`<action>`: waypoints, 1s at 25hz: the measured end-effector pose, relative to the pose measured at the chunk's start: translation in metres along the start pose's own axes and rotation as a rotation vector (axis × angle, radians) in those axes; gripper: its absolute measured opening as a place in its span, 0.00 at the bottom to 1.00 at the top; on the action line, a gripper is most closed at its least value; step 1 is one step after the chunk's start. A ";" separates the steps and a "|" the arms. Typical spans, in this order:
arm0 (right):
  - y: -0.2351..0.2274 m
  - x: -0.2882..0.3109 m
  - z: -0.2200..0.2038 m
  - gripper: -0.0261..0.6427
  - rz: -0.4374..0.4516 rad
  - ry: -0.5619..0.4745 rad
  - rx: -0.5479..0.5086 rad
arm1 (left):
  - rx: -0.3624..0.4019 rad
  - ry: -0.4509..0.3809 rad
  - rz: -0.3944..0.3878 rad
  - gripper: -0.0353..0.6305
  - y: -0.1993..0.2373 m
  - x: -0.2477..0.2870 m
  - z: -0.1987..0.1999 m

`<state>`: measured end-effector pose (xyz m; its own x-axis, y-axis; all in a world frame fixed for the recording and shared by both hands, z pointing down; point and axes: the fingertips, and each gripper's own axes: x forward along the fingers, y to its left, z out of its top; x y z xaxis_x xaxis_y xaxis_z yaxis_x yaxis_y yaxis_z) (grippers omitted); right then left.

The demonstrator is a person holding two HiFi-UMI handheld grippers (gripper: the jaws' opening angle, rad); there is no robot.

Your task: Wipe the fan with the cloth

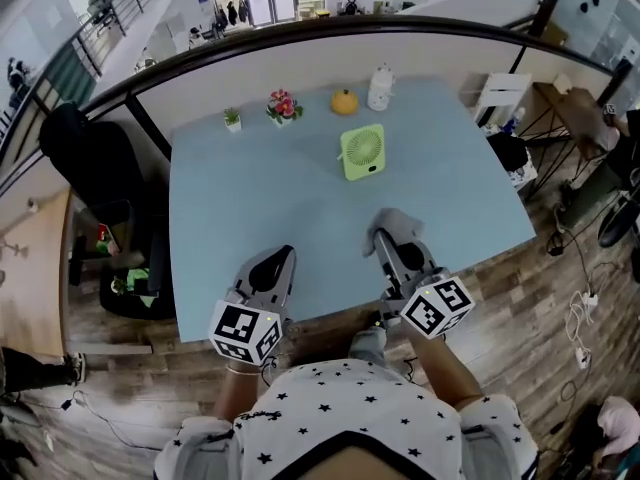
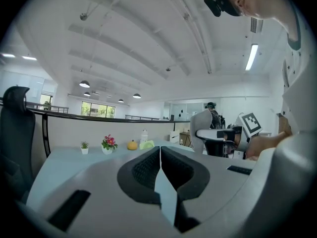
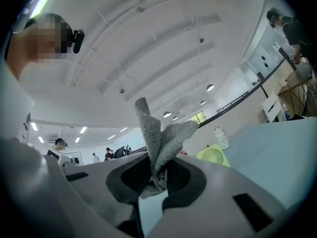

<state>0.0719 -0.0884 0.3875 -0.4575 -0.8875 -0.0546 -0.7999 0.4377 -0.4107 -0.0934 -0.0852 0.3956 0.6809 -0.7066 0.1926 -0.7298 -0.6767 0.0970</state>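
A small light-green fan [image 1: 362,152] stands upright on the pale blue table [image 1: 250,208], toward the back middle. It also shows as a green fan [image 3: 212,155] beyond the right jaws and as a green fan [image 2: 146,145] far off in the left gripper view. My right gripper [image 1: 381,238] is near the table's front edge, shut on a grey cloth [image 1: 397,223] that sticks up out of the jaws as a bunched cloth [image 3: 157,142]. My left gripper [image 1: 287,254] hovers beside it at the front left, jaws closed together with nothing held.
Along the table's back edge stand a tiny potted plant [image 1: 232,119], a red flower pot [image 1: 283,107], an orange pumpkin figure [image 1: 344,101] and a white bottle [image 1: 380,87]. A black office chair [image 1: 95,168] sits left of the table. A dark railing [image 1: 300,30] runs behind.
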 end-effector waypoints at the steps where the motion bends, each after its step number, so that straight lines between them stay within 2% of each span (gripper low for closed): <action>1: -0.008 0.001 0.003 0.11 0.008 0.007 -0.003 | -0.002 0.000 0.009 0.10 -0.003 0.007 0.001; 8: -0.065 0.007 0.027 0.11 0.039 0.045 -0.002 | 0.011 0.000 0.079 0.10 -0.027 0.054 0.018; 14: -0.102 0.015 0.038 0.11 0.102 0.074 0.004 | 0.014 0.020 0.133 0.10 -0.047 0.085 0.021; 25: -0.136 0.055 0.024 0.11 0.161 0.141 -0.042 | 0.008 0.062 0.199 0.10 -0.056 0.102 0.017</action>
<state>0.1645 -0.2006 0.4183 -0.6278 -0.7783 0.0128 -0.7267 0.5801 -0.3680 0.0177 -0.1229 0.3928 0.5178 -0.8129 0.2665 -0.8490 -0.5266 0.0434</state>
